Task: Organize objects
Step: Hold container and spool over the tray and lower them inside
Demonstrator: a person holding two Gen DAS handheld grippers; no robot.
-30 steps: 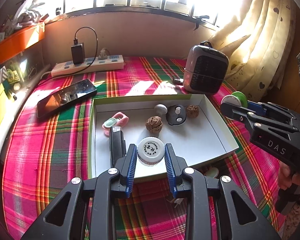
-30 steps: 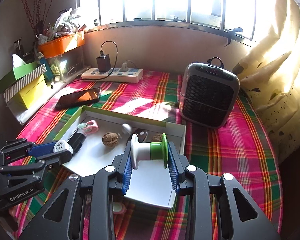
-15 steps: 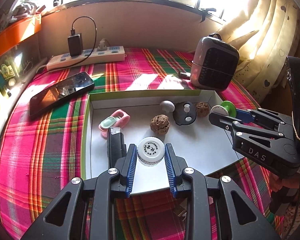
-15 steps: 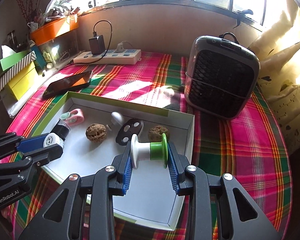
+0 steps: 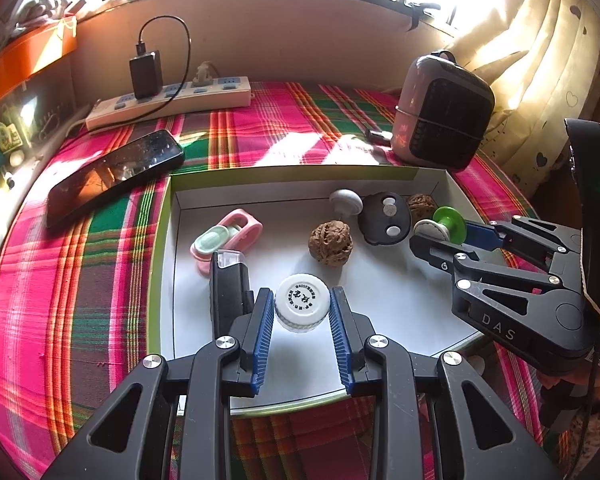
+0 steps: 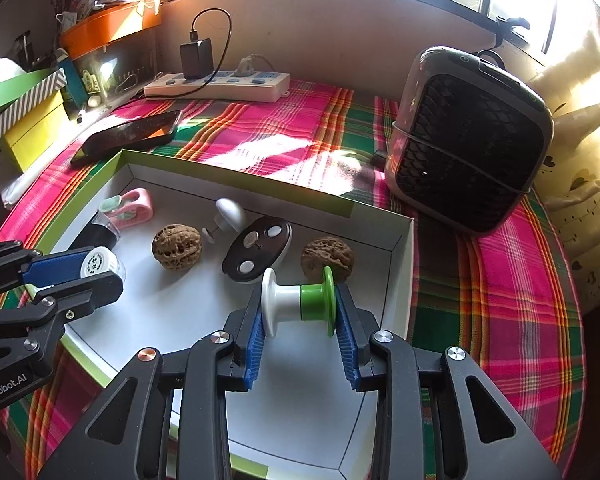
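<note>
- Descent is what has changed: both grippers have been brought lower and closer over the white tray (image 5: 436,184), which now fills more of each wrist view than it did a second ago
- The left gripper (image 5: 302,322) is kept clenched on a white bottle cap (image 5: 302,304), carried above the tray floor near its front edge, just beside the black lighter (image 5: 228,292) lying along the left side
- The right gripper (image 6: 299,322) is kept clenched on the white-and-green spool (image 6: 298,302), held crosswise between the pads over the right half of the tray, close in front of the walnut (image 6: 328,256) by the right wall
- Neither jaw opening has been altered since the earlier frames; only the height and the angle of view differ
- A second walnut (image 5: 331,238), a black disc with metal studs (image 5: 386,218), a grey knob (image 5: 346,200) and a pink clip (image 5: 228,236) are seen unmoved toward the tray's far edge
- For the task this is judged as the final lowering before both pieces are set down inside the tray; release has not yet been made
- The phone (image 5: 112,172), power strip (image 5: 172,102) and heater (image 5: 444,108) on the plaid cloth beyond the tray are left as before
</note>
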